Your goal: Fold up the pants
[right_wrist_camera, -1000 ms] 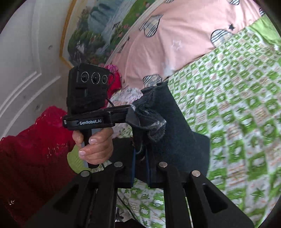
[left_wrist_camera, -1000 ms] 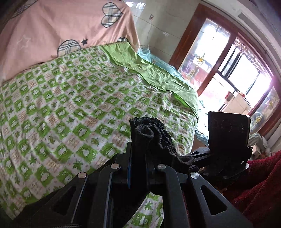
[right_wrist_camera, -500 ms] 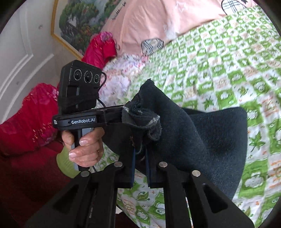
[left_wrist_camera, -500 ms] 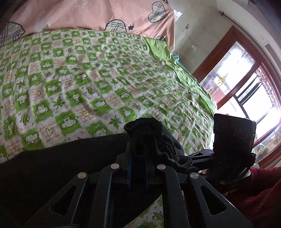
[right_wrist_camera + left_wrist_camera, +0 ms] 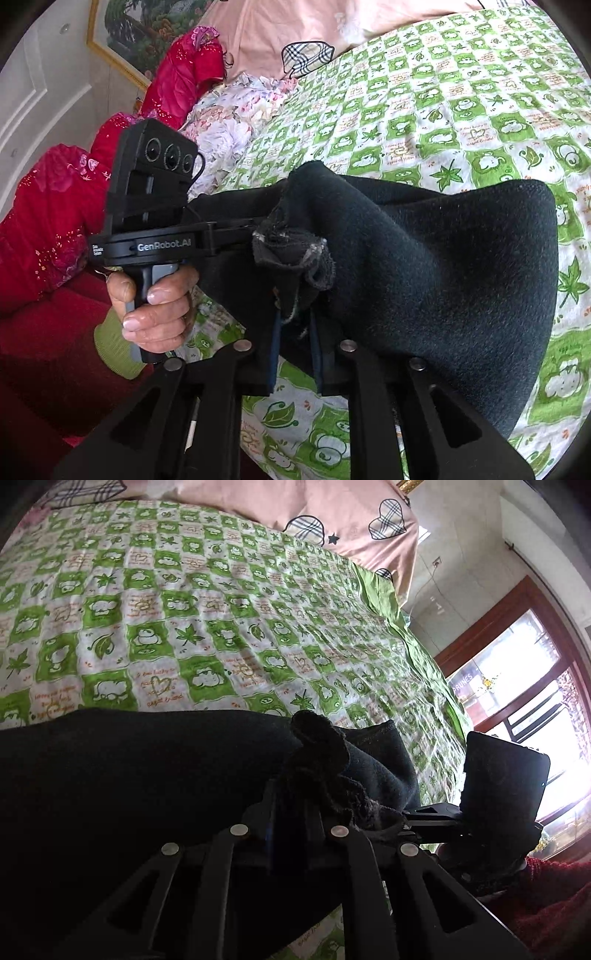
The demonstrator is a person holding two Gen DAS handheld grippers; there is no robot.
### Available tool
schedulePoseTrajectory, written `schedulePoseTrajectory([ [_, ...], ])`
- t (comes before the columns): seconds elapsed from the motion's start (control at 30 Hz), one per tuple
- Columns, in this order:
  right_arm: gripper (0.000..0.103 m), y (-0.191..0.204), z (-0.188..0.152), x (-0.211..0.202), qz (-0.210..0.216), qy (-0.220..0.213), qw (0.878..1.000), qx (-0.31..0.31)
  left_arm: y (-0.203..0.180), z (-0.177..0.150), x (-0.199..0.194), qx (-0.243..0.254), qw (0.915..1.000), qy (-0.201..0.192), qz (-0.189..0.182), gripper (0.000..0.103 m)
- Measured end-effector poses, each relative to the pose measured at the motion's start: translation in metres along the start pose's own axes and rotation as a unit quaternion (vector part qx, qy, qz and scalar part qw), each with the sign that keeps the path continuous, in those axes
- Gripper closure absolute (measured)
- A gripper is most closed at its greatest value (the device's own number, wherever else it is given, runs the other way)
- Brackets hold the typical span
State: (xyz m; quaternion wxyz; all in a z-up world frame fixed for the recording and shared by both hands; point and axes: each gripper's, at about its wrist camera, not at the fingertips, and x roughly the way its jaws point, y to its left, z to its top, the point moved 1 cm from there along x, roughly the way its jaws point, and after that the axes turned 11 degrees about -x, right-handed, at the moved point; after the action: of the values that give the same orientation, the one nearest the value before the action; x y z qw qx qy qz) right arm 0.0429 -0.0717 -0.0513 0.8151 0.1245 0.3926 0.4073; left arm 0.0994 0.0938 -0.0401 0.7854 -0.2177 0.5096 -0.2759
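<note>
The dark pants spread low over the green checked bed sheet; in the right wrist view the pants drape to the right. My left gripper is shut on a bunched edge of the pants. My right gripper is shut on another bunched edge. The two grippers are close side by side near the bed's edge. The left gripper's body shows in the right wrist view, held by a hand. The right gripper's body shows in the left wrist view.
A pink quilt with plaid hearts lies at the head of the bed. A red garment and a floral cloth lie at the bed's side. A window with a wooden frame stands beyond the bed.
Both grippers have moved down and forward over the bed with the pants. The pants now lie spread on the sheet instead of hanging bunched.
</note>
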Motion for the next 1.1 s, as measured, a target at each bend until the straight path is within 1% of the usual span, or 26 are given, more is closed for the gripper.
schedulePoseTrajectory([
  [0.03, 0.076, 0.0, 0.002, 0.001, 0.005, -0.002, 1.0, 0.003, 0.002, -0.001, -0.002, -0.006, 1.0, -0.002, 0.002, 0.092],
  [0.07, 0.073, 0.001, 0.001, -0.001, 0.011, -0.003, 1.0, 0.006, 0.004, -0.004, -0.005, -0.014, 0.9999, -0.004, 0.006, 0.092],
  [0.1, 0.07, 0.002, 0.001, -0.002, 0.013, -0.004, 1.0, 0.006, 0.006, -0.006, -0.007, -0.021, 0.9997, -0.005, 0.009, 0.088],
  [0.17, 0.069, 0.007, 0.0, -0.005, 0.01, -0.005, 1.0, 0.0, 0.007, -0.011, -0.011, -0.034, 0.9994, -0.004, 0.007, 0.082],
  [0.23, 0.069, 0.01, -0.001, -0.011, 0.007, -0.008, 1.0, -0.004, 0.005, -0.016, -0.015, -0.043, 0.9991, -0.007, 0.003, 0.071],
  [0.37, 0.069, 0.007, -0.003, -0.035, -0.001, -0.029, 1.0, 0.004, 0.003, -0.025, -0.027, -0.061, 0.9979, -0.02, 0.004, 0.06],
  [0.47, 0.069, 0.003, 0.002, -0.052, -0.01, -0.049, 0.999, 0.008, 0.003, -0.031, -0.038, -0.069, 0.997, -0.035, 0.006, 0.059],
  [0.57, 0.069, 0.0, 0.011, -0.062, -0.013, -0.067, 0.998, 0.008, 0.008, -0.041, -0.053, -0.089, 0.9947, -0.051, 0.011, 0.057],
  [0.7, 0.069, -0.005, 0.029, -0.058, -0.025, -0.071, 0.997, 0.005, 0.017, -0.056, -0.073, -0.11, 0.9906, -0.078, 0.023, 0.056],
  [0.83, 0.069, -0.006, 0.05, -0.042, -0.016, -0.066, 0.998, 0.001, 0.03, -0.073, -0.097, -0.141, 0.9831, -0.111, 0.037, 0.053],
  [0.97, 0.069, 0.004, 0.072, -0.015, -0.001, -0.047, 0.999, -0.02, 0.052, -0.089, -0.127, -0.193, 0.9689, -0.15, 0.039, 0.05],
  [1.03, 0.069, 0.013, 0.082, 0.002, 0.004, -0.033, 0.999, -0.035, 0.064, -0.098, -0.144, -0.218, 0.9598, -0.17, 0.049, 0.048],
  [1.1, 0.068, 0.022, 0.092, 0.021, 0.007, -0.016, 0.999, -0.048, 0.075, -0.106, -0.157, -0.235, 0.9525, -0.183, 0.062, 0.046],
])
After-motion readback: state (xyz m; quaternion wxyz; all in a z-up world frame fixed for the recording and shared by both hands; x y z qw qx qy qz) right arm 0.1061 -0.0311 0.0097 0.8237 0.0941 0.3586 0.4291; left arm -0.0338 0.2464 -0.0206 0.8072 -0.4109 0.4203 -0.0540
